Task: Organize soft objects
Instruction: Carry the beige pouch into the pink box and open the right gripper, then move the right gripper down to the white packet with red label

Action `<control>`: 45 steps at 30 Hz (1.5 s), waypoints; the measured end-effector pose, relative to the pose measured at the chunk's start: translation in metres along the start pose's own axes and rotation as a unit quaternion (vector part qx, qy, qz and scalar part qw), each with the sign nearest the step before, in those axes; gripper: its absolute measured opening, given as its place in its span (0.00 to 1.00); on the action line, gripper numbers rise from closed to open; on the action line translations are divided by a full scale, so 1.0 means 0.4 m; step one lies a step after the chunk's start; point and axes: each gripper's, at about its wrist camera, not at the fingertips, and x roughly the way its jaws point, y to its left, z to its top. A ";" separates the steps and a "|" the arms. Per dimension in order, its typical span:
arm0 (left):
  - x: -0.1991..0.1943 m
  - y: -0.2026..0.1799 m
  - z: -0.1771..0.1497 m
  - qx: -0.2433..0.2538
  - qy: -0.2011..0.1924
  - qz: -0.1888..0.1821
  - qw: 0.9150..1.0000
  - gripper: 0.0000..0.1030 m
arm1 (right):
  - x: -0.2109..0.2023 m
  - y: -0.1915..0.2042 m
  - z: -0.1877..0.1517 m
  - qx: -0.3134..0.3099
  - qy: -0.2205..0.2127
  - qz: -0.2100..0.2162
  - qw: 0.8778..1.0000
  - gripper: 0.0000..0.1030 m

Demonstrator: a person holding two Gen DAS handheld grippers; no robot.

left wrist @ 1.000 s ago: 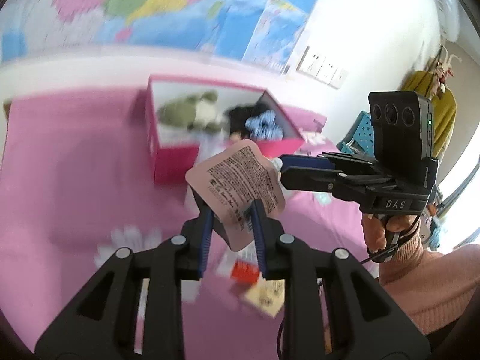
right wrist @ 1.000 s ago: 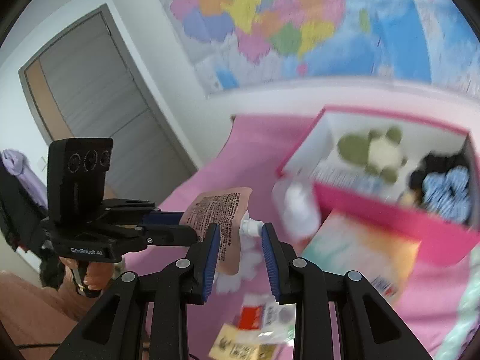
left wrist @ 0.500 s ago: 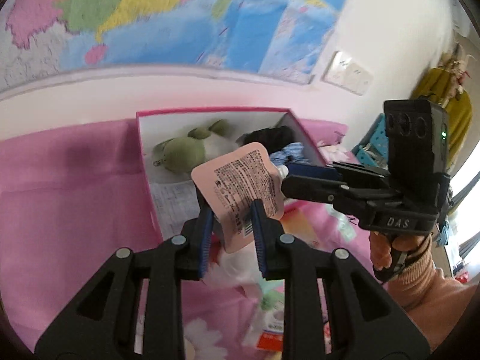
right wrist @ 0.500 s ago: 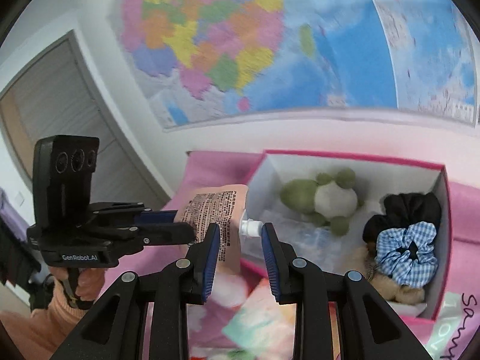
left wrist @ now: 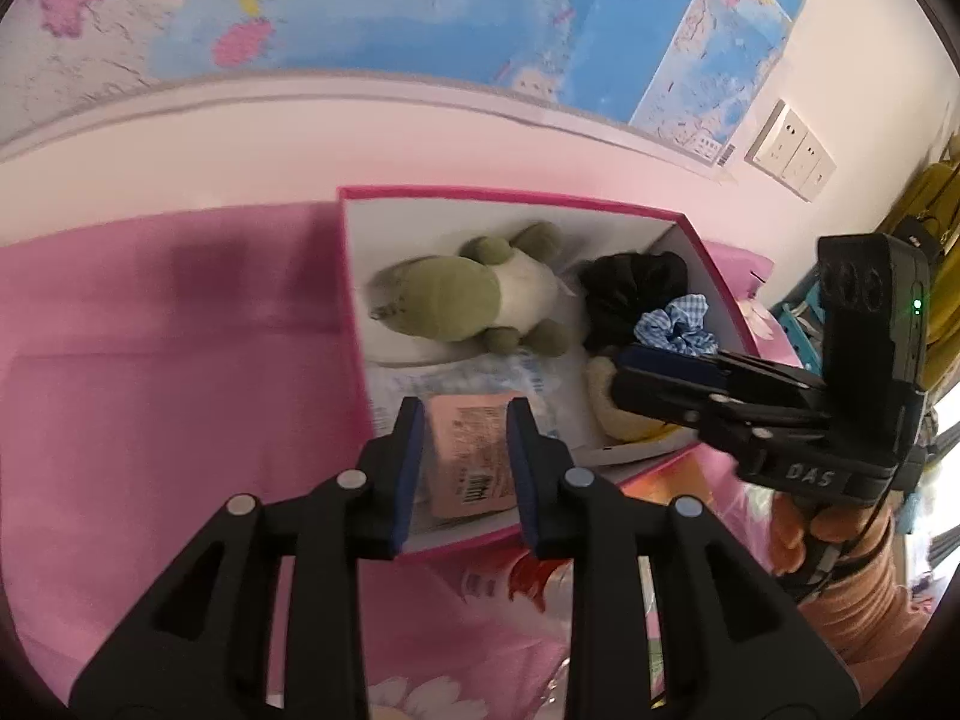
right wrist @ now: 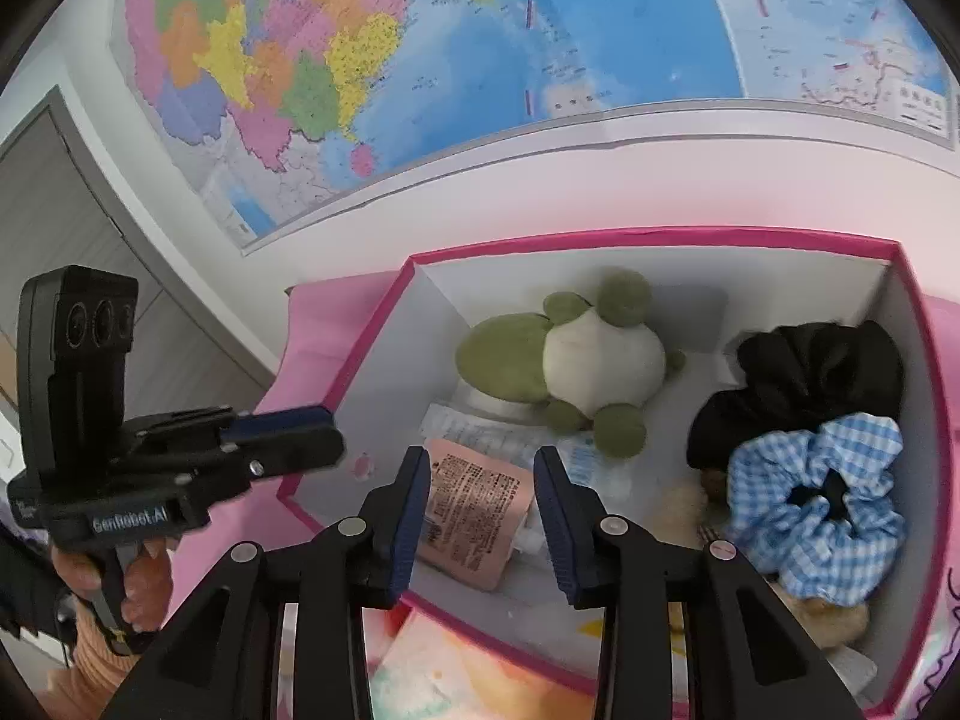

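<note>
Nearest the lens, the left gripper [left wrist: 462, 450] points down over the near edge of the box [left wrist: 456, 197]; its jaws are opening, a narrow gap apart, with nothing between them — the pouch [left wrist: 471, 459] seen in the gap lies below, on the box floor. The right gripper [right wrist: 483, 507] hangs over the same corner, its jaws likewise opening and a little wider, empty, with the pouch [right wrist: 474, 516] flat beneath them, its white spout toward the right finger. The pouch rests partly on a clear packet [right wrist: 480, 435] with blue print. Behind these lies a green-and-white plush [right wrist: 576, 360], on its side near the back wall of the box. To the right sit a black scrunchie [right wrist: 804, 372] and, touching its front, a blue checked scrunchie [right wrist: 822, 498], with a tan plush [right wrist: 834, 615] partly hidden underneath. The box stands on pink bedding [left wrist: 150, 372], close to a wall bearing a map [right wrist: 480, 48].
</note>
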 end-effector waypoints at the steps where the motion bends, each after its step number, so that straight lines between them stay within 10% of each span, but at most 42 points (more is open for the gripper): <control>1: -0.014 0.003 -0.009 0.002 -0.008 0.004 1.000 0.29 | -0.012 0.002 -0.007 -0.004 -0.002 0.001 1.000 0.36; 12: -0.168 -0.024 -0.197 0.019 -0.049 -0.041 0.998 0.40 | -0.162 0.075 -0.125 -0.071 0.002 0.060 0.996 0.36; 25: -0.056 -0.038 -0.433 -0.052 0.085 -0.140 0.985 0.41 | -0.111 0.063 -0.336 -0.052 0.119 0.075 0.989 0.41; 38: -0.024 -0.049 -0.493 -0.090 0.132 -0.211 0.964 0.45 | -0.013 0.024 -0.366 0.000 0.138 0.096 0.986 0.43; 45: -0.015 -0.057 -0.475 -0.087 0.123 -0.200 0.968 0.44 | -0.007 0.045 -0.372 -0.008 0.147 0.121 0.982 0.42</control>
